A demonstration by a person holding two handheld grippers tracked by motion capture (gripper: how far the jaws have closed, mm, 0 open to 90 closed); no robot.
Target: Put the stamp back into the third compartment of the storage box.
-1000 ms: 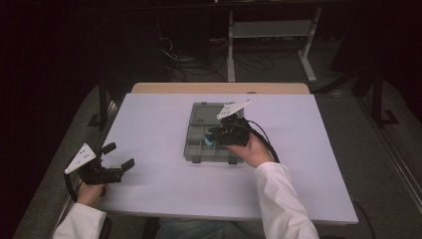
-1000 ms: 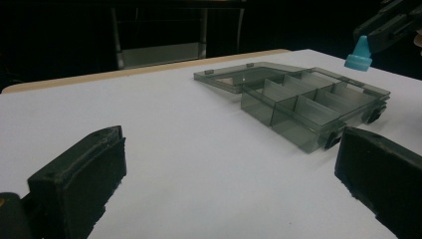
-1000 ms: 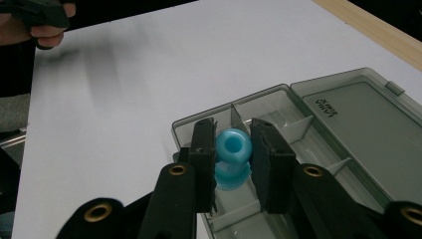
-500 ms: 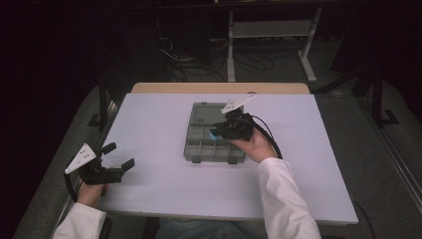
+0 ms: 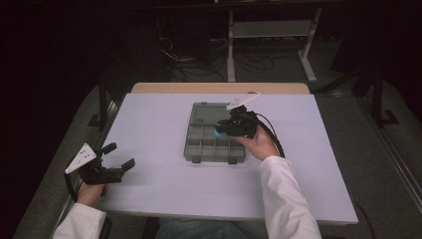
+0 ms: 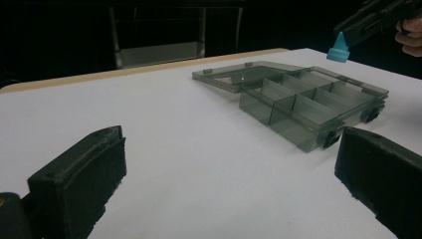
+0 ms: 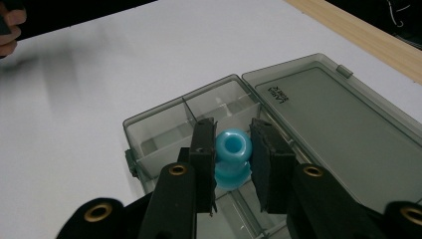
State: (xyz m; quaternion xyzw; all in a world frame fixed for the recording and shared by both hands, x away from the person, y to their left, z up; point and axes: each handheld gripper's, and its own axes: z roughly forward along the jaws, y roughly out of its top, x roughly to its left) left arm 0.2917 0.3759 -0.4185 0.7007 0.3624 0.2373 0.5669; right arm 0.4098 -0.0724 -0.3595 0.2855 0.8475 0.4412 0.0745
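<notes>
Item: blue cap [image 7: 232, 158], which we clamp in the right gripper [image 5: 225, 128] over the open compartment box [image 5: 199, 149] mid-table, poised for dropping in. Right forearm reaches forward, jaws pointing down-left. Left gripper [image 5: 118, 157], jaws wide and empty, rests at the table's near left edge [image 5: 112, 144].

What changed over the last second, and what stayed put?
The right gripper, still shut on the blue piece, shifted slightly toward the far side of the compartment box. The left gripper stayed open at the table's near-left edge; the box lies open, unmoved.
</notes>
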